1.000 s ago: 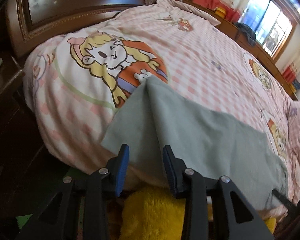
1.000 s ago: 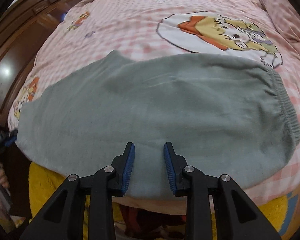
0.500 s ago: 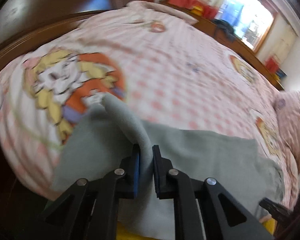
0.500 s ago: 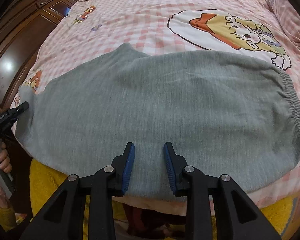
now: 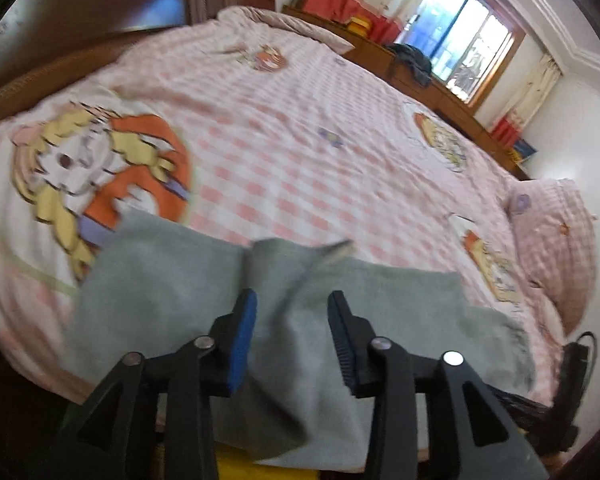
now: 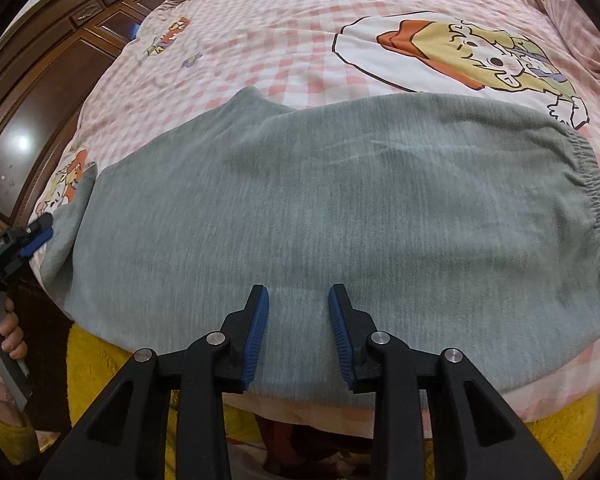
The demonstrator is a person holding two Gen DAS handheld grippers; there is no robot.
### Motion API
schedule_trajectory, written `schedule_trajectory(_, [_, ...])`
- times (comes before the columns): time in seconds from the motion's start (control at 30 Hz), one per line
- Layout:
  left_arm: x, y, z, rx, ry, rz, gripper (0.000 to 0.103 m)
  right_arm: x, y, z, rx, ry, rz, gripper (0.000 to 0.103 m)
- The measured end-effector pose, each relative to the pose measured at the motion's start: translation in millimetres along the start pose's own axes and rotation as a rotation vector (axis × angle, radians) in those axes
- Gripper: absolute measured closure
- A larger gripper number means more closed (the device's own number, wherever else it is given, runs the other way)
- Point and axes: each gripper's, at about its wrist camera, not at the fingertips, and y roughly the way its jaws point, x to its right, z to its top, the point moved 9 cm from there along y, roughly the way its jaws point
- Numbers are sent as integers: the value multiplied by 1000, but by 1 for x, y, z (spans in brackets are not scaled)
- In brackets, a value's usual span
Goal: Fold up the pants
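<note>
- Left wrist view: a pink checked blanket (image 5: 300,152) with cartoon girls over a big bed, dark wood behind, a bright window (image 5: 468,60) far right.
- Grey pants (image 5: 160,280) flat near the front edge of the bed, one fold of cloth bunched up in the middle.
- Left gripper (image 5: 292,328) low over that fold, jaws spread wide, cloth between them but not pinched.
- Picture a bit blurry.
- Right wrist view: at far left, a hand (image 6: 8,332) around the handle of the left gripper (image 6: 36,236), its tip just beside the leg end of the pants (image 6: 340,208).
- Pants spread wide across the blanket (image 6: 280,40), stretchy waistband (image 6: 596,200) at the right.
- Right gripper (image 6: 298,332) over the near edge of the pants, jaws spread apart, nothing pinched.
- Yellow fuzzy cloth (image 6: 96,364) below the bed edge.
</note>
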Motion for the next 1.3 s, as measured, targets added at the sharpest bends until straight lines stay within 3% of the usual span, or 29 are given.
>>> schedule_trajectory(0.23, [-6,13,-25,-72,-48,13,62,-1,0,1,0,-8,-7,70])
schedule_trajectory(0.5, [2,21,-40,-37,-8,127,62,-2,-2,2,-5,-29,-29,70])
schedule_trajectory(0.63, [12,25,-43,-43,24,111,62,-11,-7,8,1,-42,-53,70])
schedule_trajectory(0.67, [13,25,-43,-33,38,127,70,-15,-8,10,0,-51,-49,70])
schedule_trajectory(0.73, [14,24,-42,-20,47,116,88,-31,-9,16,5,-89,-48,70])
schedule_trajectory(0.83, [10,12,-33,30,47,100,94,-63,-3,22,0,-163,-32,70])
schedule_trajectory(0.97, [-6,-17,-13,164,92,195,94,-111,12,24,-31,-263,15,70])
schedule_trajectory(1.07, [-30,-31,-7,206,80,270,94,-152,23,24,-47,-357,51,70])
schedule_trajectory(1.17, [-64,-33,-12,199,36,333,94,-187,36,25,-72,-420,105,70])
schedule_trajectory(1.3, [-108,-30,-25,141,-91,317,94,-226,49,24,-112,-488,164,70])
